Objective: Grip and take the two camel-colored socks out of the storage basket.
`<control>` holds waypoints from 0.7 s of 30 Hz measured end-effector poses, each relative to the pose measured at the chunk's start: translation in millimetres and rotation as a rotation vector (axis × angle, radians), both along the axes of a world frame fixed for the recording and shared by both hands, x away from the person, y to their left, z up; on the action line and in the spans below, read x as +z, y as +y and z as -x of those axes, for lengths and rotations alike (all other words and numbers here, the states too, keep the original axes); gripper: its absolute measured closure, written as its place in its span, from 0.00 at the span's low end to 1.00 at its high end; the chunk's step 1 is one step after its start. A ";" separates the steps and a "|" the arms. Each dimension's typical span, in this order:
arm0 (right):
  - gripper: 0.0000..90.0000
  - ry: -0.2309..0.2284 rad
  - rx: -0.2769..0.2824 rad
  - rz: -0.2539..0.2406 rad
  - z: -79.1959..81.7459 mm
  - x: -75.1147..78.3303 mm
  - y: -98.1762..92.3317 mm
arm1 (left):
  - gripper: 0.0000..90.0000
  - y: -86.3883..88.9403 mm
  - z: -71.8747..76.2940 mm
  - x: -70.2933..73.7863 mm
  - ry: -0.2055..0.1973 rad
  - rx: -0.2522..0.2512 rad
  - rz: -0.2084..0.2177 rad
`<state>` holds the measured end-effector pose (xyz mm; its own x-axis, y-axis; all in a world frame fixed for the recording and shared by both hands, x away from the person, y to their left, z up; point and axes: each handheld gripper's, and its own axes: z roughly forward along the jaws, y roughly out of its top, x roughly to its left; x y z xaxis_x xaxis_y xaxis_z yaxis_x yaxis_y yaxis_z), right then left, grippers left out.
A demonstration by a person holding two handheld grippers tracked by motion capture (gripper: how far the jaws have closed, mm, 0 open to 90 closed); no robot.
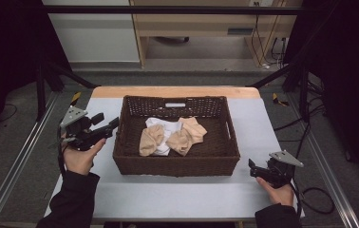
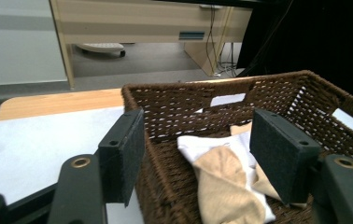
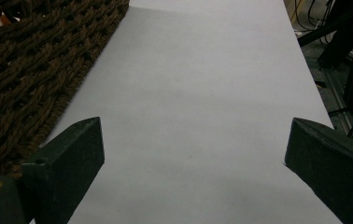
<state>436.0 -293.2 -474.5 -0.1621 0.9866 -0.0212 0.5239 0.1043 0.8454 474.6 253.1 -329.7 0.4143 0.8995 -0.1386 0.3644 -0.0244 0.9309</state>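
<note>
L claw (image 1: 112, 124) open at basket (image 1: 135, 161) rim, socks (image 1: 170, 135) inside, R claw (image 1: 252, 167) open

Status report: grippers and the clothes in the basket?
Left gripper open at basket rim. Right gripper open, empty. Beige and white clothes untouched. Nothing blocking.

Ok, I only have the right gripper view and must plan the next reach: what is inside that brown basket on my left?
Observer: A small heap of beige and white cloths lies in the middle of the basket.
Operator: Where is the left gripper?
Observer: The left gripper is by the basket's left rim, pointed at the cloths, jaws open and empty.
Operator: And how far is mine from the basket?
Observer: The right gripper sits low on the white table cover, just off the basket's near right corner, not touching it.
</note>
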 end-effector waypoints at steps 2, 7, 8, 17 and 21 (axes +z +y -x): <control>0.06 0.000 0.000 0.000 -0.1 0.0 0.0 | 0.41 -4.5 -3.1 0.9 0.002 -0.009 0.000; 0.06 0.000 0.000 -0.001 -0.1 0.1 0.3 | 0.41 -17.2 -12.6 0.6 0.009 -0.024 -0.006; 0.06 0.000 0.000 -0.002 -0.1 0.1 0.2 | 0.41 -20.2 -14.8 0.1 0.012 -0.028 -0.011; 0.06 0.001 0.004 -0.002 0.0 0.2 0.2 | 0.45 -42.5 -31.2 -6.4 0.034 -0.047 -0.050; 0.06 0.005 0.006 -0.001 -0.2 -0.1 0.8 | 0.45 -49.4 -37.7 -11.6 0.036 -0.043 -0.065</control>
